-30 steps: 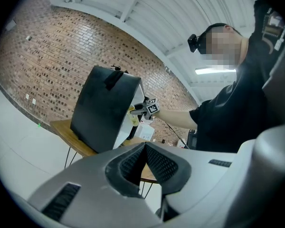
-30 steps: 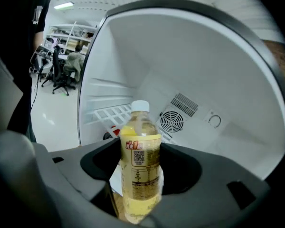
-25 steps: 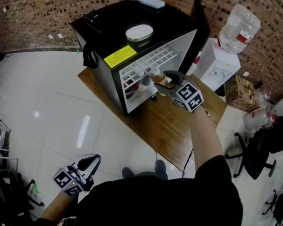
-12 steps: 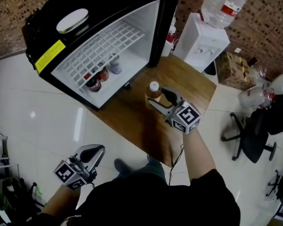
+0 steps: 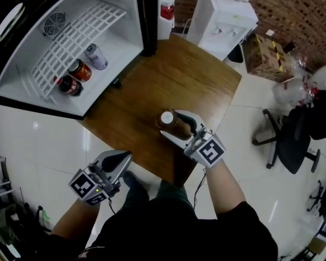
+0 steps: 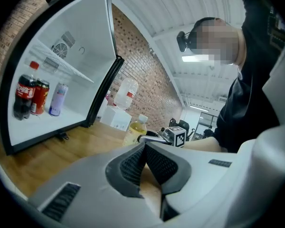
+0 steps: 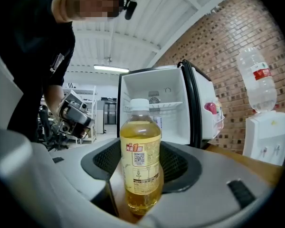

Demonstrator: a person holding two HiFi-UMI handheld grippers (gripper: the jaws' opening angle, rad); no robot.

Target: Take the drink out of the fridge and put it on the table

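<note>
The fridge [image 5: 119, 31] sits on the counter's [image 5: 152, 86] far left, with cans [image 5: 79, 69] inside. The bottle [image 5: 167, 117] stands in the right hand-held gripper [image 5: 171, 125] near the front edge, and a water dispenser [image 5: 223, 18] stands behind.

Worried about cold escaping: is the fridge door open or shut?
Open. The door stands swung aside, and the fridge shows its white inside.

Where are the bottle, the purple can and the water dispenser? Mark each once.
bottle [image 5: 167, 117]: head view, on its white cap.
purple can [image 5: 96, 57]: head view, on its side, inside the fridge.
water dispenser [image 5: 220, 15]: head view, on its white cabinet.
</note>
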